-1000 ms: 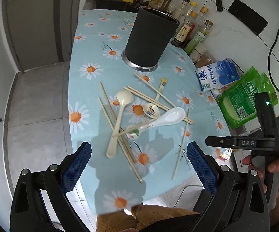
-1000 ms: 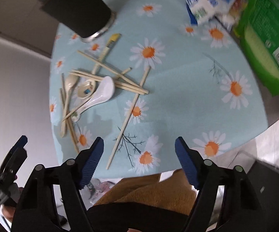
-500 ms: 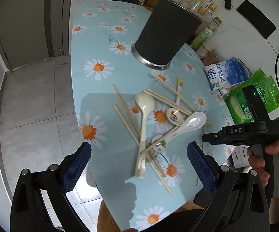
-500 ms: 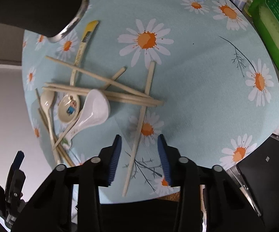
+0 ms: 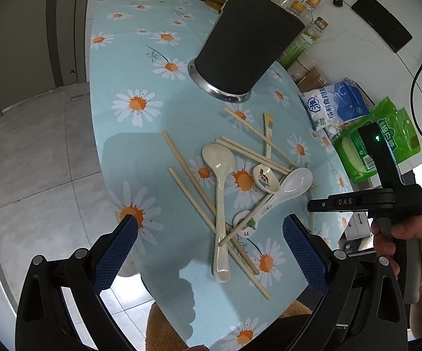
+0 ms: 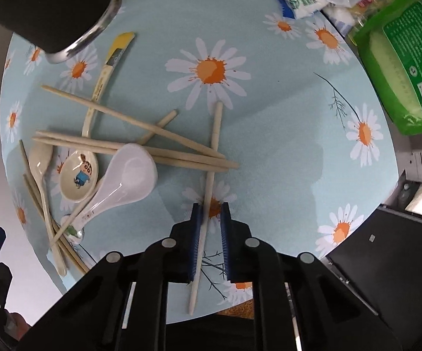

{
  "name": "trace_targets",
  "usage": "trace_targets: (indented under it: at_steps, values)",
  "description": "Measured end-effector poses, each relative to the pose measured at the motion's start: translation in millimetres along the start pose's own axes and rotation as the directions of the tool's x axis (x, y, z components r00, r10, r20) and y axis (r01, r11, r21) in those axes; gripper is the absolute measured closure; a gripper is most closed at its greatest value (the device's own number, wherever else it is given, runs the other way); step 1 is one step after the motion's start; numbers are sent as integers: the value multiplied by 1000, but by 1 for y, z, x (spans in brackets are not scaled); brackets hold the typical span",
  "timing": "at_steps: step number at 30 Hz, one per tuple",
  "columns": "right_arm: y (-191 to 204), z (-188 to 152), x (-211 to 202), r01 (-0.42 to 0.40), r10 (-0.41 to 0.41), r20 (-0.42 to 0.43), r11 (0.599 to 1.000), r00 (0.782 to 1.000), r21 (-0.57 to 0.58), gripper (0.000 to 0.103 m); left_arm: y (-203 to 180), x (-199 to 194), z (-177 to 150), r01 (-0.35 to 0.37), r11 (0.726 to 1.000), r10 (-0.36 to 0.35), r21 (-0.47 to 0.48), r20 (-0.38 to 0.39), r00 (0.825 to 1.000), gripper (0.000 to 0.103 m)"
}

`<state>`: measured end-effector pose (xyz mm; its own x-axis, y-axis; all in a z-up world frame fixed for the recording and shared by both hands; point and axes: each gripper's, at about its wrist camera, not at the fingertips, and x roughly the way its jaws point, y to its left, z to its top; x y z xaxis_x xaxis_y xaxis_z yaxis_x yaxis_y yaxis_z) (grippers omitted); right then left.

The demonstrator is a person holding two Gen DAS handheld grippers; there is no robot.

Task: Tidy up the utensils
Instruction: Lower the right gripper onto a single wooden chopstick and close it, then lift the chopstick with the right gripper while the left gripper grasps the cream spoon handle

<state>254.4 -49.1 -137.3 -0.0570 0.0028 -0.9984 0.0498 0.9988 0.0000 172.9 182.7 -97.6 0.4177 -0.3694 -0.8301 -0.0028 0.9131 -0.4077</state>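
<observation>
Single chopstick [image 6: 211, 175] lies apart from the main pile on the daisy-print tablecloth [image 6: 284, 152], its far end crossing a bundle of other chopsticks [image 6: 140, 149]. Right gripper [image 6: 210, 234] is down at the cloth with blue pads [image 6: 196, 242] straddling that chopstick's near half — jaws nearly closed, left pad against the stick, a narrow gap on the right, so not clearly clamped. Just left of it: white ceramic spoon [image 6: 123, 184], a cartoon-print spoon [image 6: 79, 175], a cream plastic spoon [image 6: 42, 169], and a yellow-tipped brush [image 6: 114, 55] running toward the black utensil holder [image 6: 53, 5], which stands upright at the far side. Left gripper [image 5: 211, 251] hovers above the pile's near edge — jaws wide open, holding nothing. Blue-white bag [image 5: 336, 105] and green packet [image 5: 377, 149] sit on the right table edge.
</observation>
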Motion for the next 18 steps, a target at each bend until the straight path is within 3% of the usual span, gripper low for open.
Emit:
trace_targets:
  at_steps: [9, 18]
  values:
    - [-26, 3, 6, -79, 80, -20, 994, 997, 79, 98, 1, 7, 8, 6, 1000, -6, 20, -17, 1000, 7]
    - [-86, 12, 4, -110, 111, -6, 989, 994, 94, 98, -13, 18, 15, -33, 998, 34, 46, -25, 999, 7]
